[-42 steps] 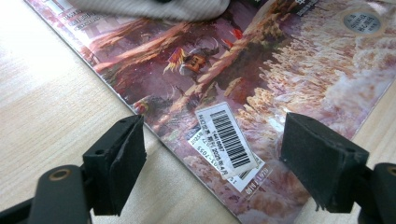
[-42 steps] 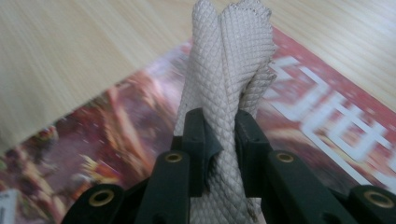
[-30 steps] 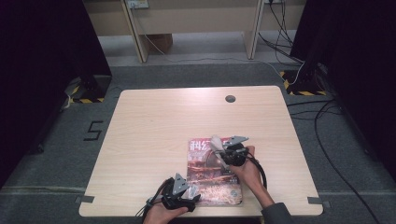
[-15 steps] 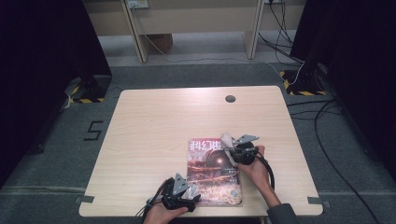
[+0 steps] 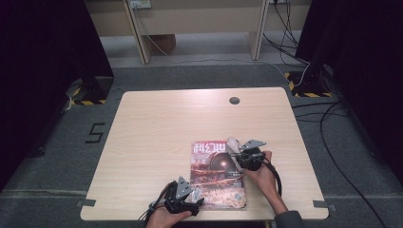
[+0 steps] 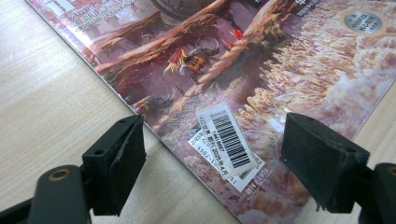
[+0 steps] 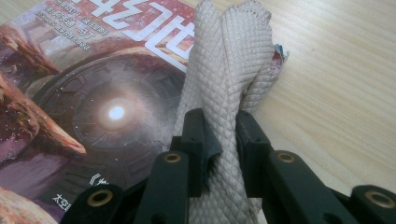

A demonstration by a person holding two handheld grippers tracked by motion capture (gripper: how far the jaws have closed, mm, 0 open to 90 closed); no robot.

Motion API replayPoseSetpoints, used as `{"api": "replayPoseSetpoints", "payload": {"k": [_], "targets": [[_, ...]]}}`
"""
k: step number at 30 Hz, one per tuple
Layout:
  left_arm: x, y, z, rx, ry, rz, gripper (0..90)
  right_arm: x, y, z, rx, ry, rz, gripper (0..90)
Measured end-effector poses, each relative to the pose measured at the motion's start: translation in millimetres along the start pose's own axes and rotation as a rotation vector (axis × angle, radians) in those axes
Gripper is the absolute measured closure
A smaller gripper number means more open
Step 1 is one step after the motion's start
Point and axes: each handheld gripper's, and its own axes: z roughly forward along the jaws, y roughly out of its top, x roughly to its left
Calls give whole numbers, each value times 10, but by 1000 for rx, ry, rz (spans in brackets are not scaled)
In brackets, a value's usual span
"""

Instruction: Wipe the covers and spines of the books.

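One wooden table (image 5: pixel 157 142) takes up the middle of the high view, with one small dark round hole (image 5: pixel 234 100) near its upper edge. One magazine (image 5: pixel 216 175) lies flat at the lower centre of the table, its red and brown cover facing up. Two grippers work at it. The left gripper (image 5: pixel 192 198), at the bottom of the frame, is released, its jaws standing wide over the magazine's lower left corner, where one barcode label (image 6: pixel 226 140) sits between them. The right gripper (image 5: pixel 236 151), at the magazine's upper right corner, is clenched on one folded beige cloth (image 7: pixel 229 88) that rests against the cover.
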Motion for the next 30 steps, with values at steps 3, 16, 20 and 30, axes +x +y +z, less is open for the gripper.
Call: {"api": "replayPoseSetpoints", "payload": {"k": [3, 16, 20, 30], "targets": [[-2, -1, 1, -2, 2, -2, 206, 53, -1, -8, 5, -14, -16, 776], [-18, 1, 1, -1, 25, 10, 183, 85, -13, -9, -1, -15, -9, 778], [5, 0, 10, 1, 11, -8, 178, 174, -1, 10, -6, 44, 3, 778], [4, -9, 5, -1, 15, -16, 177, 595, 169, 155, -5, 129, -85, 775]]}}
